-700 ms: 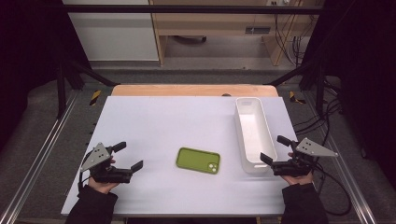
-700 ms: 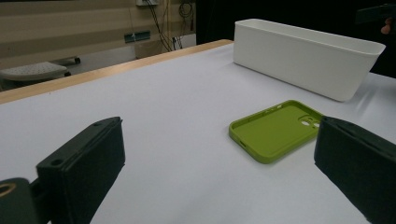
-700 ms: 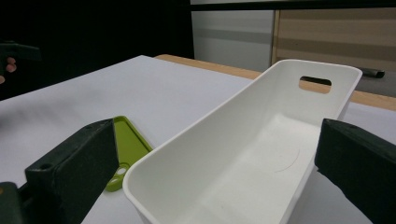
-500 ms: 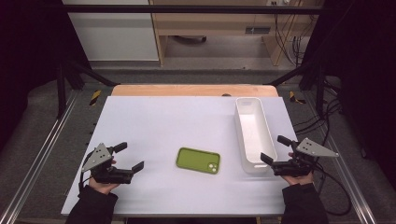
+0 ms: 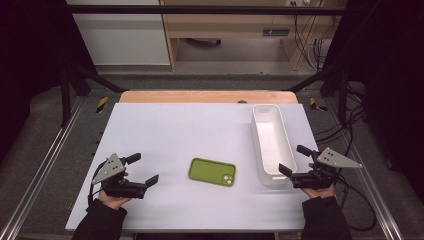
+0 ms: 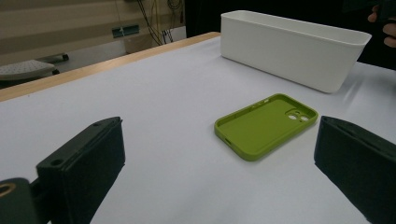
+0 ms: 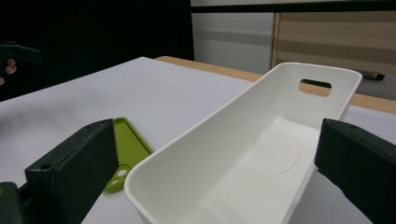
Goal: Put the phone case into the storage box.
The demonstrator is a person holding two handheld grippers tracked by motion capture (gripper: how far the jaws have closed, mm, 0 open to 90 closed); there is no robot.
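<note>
Right now the green phone case (image 5: pixel 212 171) is lying flat, hollow side up, near the middle of the white bench (image 5: pixel 190 125), with its camera cutout turned toward the white bin (image 5: pixel 272 145) standing just beside it on the right. Judging by its look, it is probably a light, flexible silicone shell, thin-walled and low to the surface, so it is likely bending under a hard squeeze and sliding if nudged from one side only. A sensible hold is across one of the long raised rims, or pinching a short end where the lip stands up. The left gripper (image 5: pixel 142 170) is resting at the near left, well apart from the case, its jaws standing wide open with nothing between them. The right gripper (image 5: pixel 294 160) is sitting at the near end of the bin, jaws likewise wide open and empty.
</note>
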